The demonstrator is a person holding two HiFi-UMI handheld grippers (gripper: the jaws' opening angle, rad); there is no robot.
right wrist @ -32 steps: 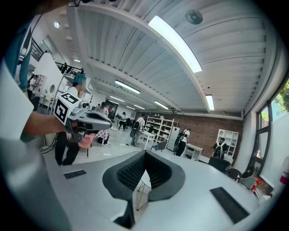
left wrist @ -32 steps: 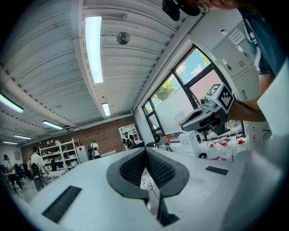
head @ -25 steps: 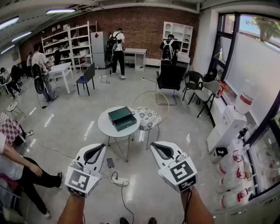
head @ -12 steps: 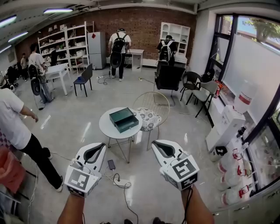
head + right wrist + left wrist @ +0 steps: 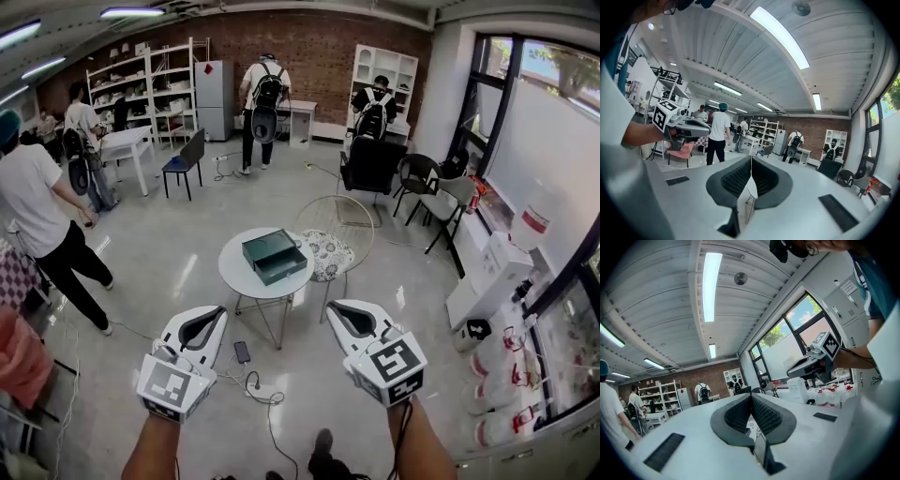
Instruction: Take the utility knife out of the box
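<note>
A dark green box (image 5: 274,256) lies with its lid down on a small round white table (image 5: 236,277) some way ahead of me. The utility knife is not visible anywhere. My left gripper (image 5: 214,315) and right gripper (image 5: 336,311) are held side by side above the floor, well short of the table, both pointing toward it. In the left gripper view the jaws of the left gripper (image 5: 751,397) meet with nothing between them. The right gripper (image 5: 750,162) is likewise shut and empty in its own view.
A wire chair with a patterned cushion (image 5: 324,253) stands right of the table. Cables and a power strip (image 5: 255,385) lie on the floor between me and the table. A person (image 5: 42,216) walks at left. Black chairs (image 5: 441,202) and water bottles (image 5: 506,375) line the right side.
The table and box have come slightly nearer and shifted right in view. A person at left has walked further into the room. Both grippers stay shut in the same place.
</note>
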